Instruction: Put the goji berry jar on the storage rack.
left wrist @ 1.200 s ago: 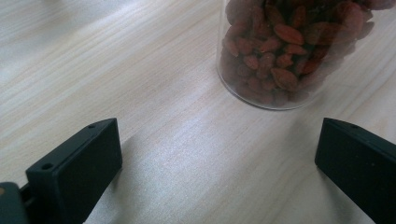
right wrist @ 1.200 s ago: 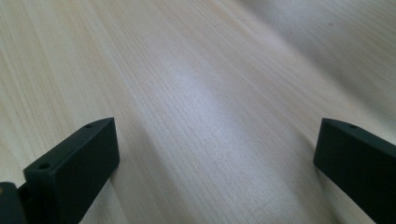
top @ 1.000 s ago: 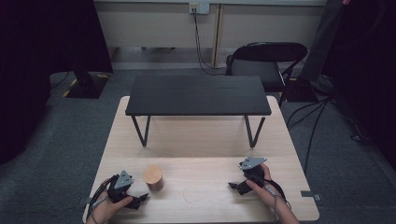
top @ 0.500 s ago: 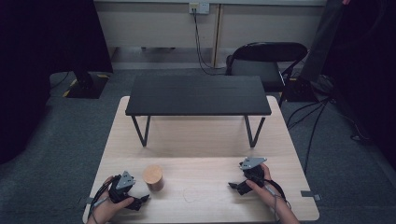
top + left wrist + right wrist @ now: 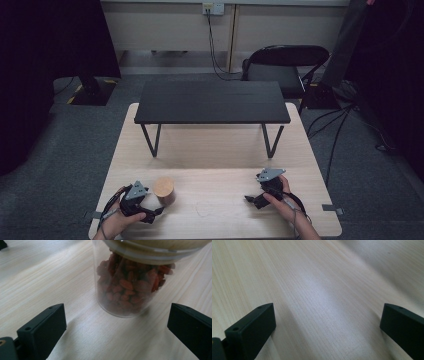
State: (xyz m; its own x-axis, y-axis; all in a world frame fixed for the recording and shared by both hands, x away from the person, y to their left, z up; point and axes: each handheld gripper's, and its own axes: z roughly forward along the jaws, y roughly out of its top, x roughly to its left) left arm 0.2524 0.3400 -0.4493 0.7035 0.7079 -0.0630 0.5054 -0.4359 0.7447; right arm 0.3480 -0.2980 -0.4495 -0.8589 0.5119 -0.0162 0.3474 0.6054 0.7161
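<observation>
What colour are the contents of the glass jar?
Dark red contents, best seen in the left gripper view.

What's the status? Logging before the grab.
Left gripper open, facing jar, not touching. Right gripper open over bare table. Nothing between.

Pale wood worktop carries a low black bench across its far half. Behind it, a black folding chair on grey carpet. Wall outlet, cables hanging; dark stand base, possibly a monitor's.
</observation>
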